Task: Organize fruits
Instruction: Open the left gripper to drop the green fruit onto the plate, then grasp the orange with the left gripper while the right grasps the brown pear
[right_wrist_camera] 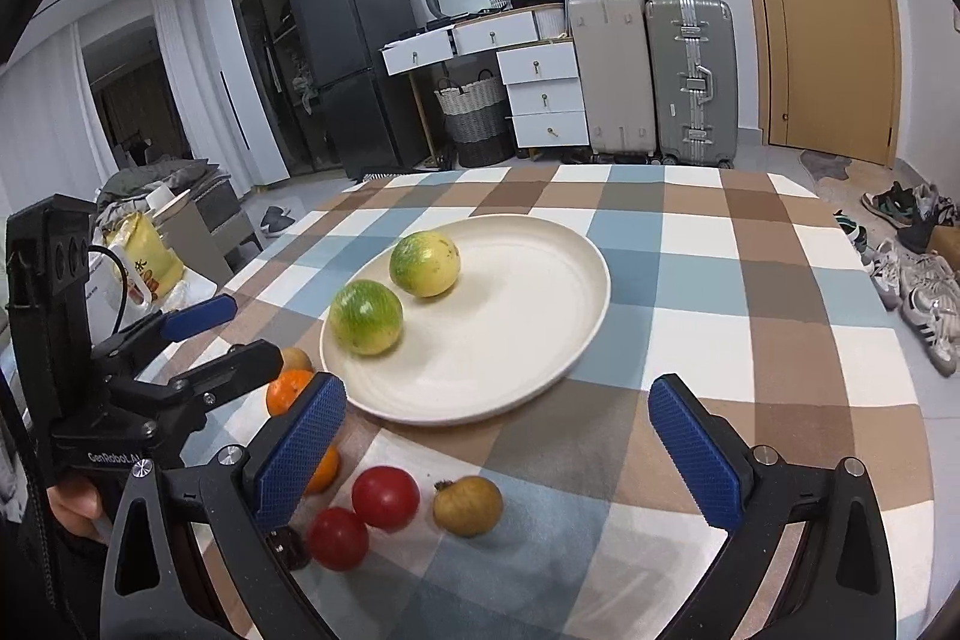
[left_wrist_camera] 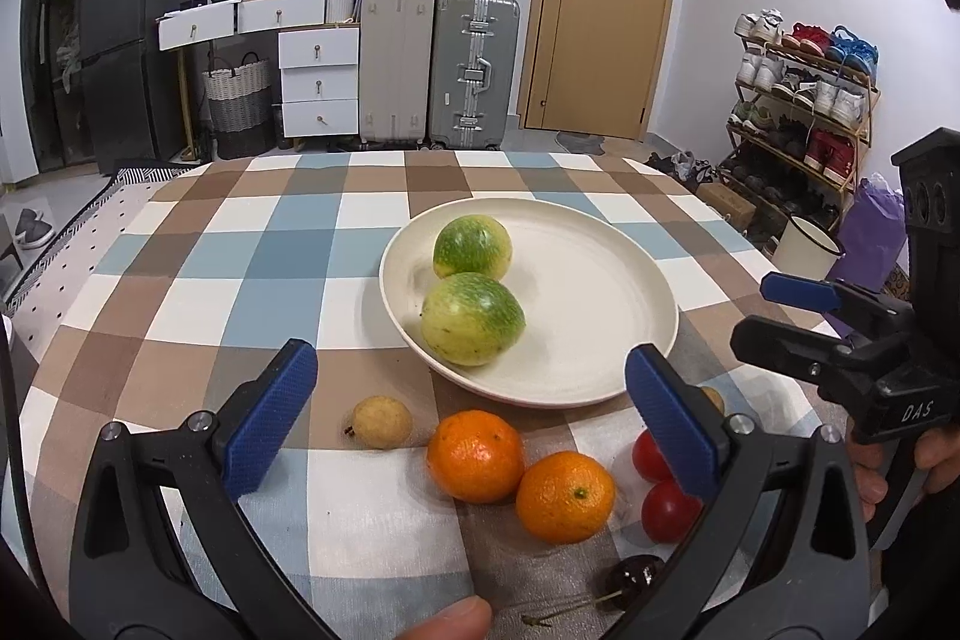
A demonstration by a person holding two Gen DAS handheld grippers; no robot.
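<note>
Cream plate (left_wrist_camera: 600,292) is holding two green fruits (left_wrist_camera: 472,317); oranges (left_wrist_camera: 475,455) and tomatoes (right_wrist_camera: 385,497) are lying on the checked bench (right_wrist_camera: 690,280). Left gripper (left_wrist_camera: 471,421) and right gripper (right_wrist_camera: 498,454) are hovering (fingers released, empty).

Table's got a checkered cloth (left_wrist_camera: 252,250) with a white plate (left_wrist_camera: 600,280), two oranges (left_wrist_camera: 475,455), two tomatoes (right_wrist_camera: 385,497), two small brownish fruits (right_wrist_camera: 468,505) and a cherry (left_wrist_camera: 636,577) sitting on it.
</note>
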